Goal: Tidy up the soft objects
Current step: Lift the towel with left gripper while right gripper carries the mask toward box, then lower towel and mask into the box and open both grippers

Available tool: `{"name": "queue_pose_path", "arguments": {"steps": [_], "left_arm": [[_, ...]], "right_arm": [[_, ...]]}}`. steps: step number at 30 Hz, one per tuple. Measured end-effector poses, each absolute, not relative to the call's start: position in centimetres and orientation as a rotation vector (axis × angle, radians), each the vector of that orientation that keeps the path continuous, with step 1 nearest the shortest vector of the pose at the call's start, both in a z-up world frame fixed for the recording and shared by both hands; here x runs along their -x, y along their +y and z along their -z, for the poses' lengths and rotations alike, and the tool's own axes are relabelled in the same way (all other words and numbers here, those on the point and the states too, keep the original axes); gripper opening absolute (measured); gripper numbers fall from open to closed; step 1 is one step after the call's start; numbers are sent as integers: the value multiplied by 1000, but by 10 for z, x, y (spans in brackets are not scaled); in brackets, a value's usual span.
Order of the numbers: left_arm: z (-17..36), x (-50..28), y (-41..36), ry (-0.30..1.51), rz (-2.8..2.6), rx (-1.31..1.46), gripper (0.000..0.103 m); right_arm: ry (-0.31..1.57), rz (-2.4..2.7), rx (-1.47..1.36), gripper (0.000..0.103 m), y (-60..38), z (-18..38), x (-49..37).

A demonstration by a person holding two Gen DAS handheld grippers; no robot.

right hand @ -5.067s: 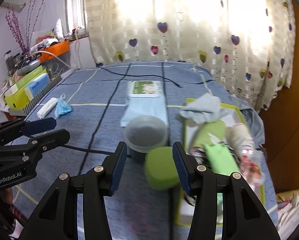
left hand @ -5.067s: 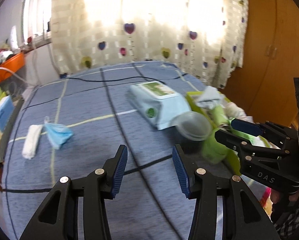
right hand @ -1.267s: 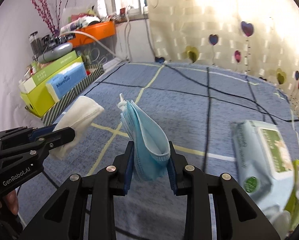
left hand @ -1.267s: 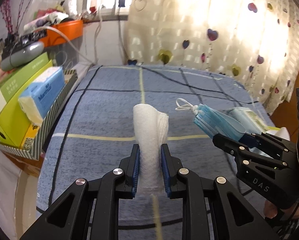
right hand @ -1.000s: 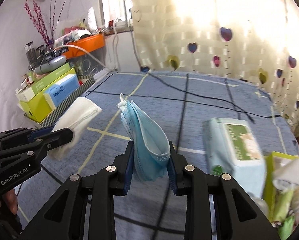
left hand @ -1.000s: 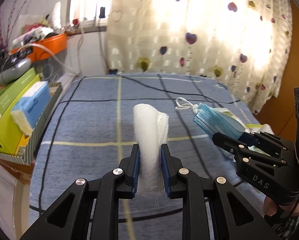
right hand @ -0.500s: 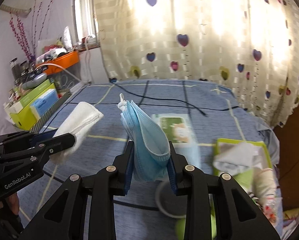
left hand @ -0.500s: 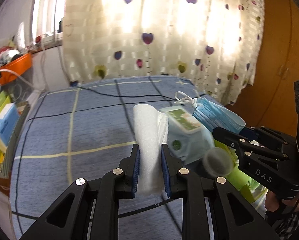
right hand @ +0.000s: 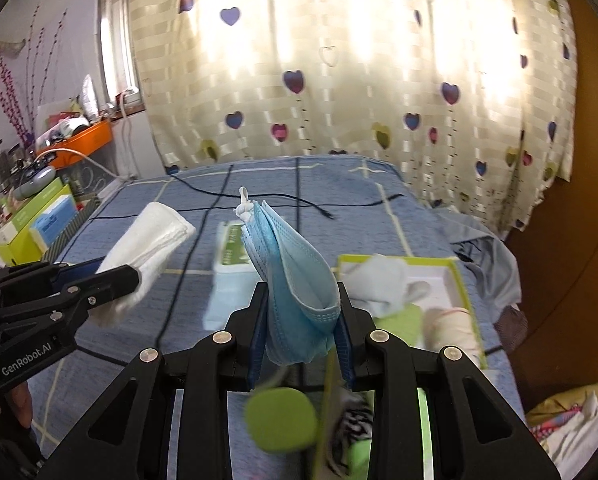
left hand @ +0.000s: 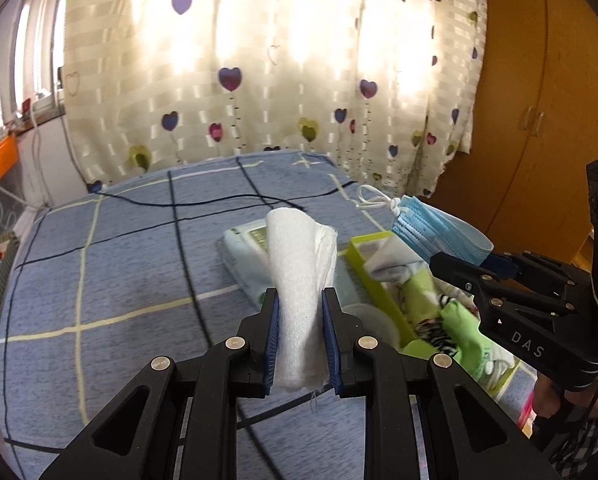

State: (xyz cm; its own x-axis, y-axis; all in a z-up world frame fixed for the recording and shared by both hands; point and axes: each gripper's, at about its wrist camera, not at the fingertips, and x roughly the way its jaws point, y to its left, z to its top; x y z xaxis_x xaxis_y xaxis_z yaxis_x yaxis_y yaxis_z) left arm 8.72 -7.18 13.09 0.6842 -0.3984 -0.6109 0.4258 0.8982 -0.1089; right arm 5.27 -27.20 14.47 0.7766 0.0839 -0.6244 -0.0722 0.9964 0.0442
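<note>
Left tool (left hand: pixel 300 334) clamps white cloth roll (left hand: pixel 301 276); right tool (right hand: pixel 302 332) clamps blue mask (right hand: pixel 295 276). Green tray (right hand: pixel 465 284) ahead of right tool holds crumpled cloths.

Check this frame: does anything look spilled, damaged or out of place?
Nothing spilled or damaged. The left gripper holds a rolled white cloth, the right gripper a folded blue face mask. The green tray is piled untidily with soft items, and a black cable trails across the bedspread.
</note>
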Motion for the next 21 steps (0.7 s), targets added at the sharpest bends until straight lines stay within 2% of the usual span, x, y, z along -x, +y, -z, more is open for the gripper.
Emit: {"name": "queue_pose_path", "arguments": {"steps": [21], "left_arm": [[-111, -106, -172, 753, 643, -87, 19]], "right_arm": [[752, 115, -6, 31, -376, -131, -72]]}}
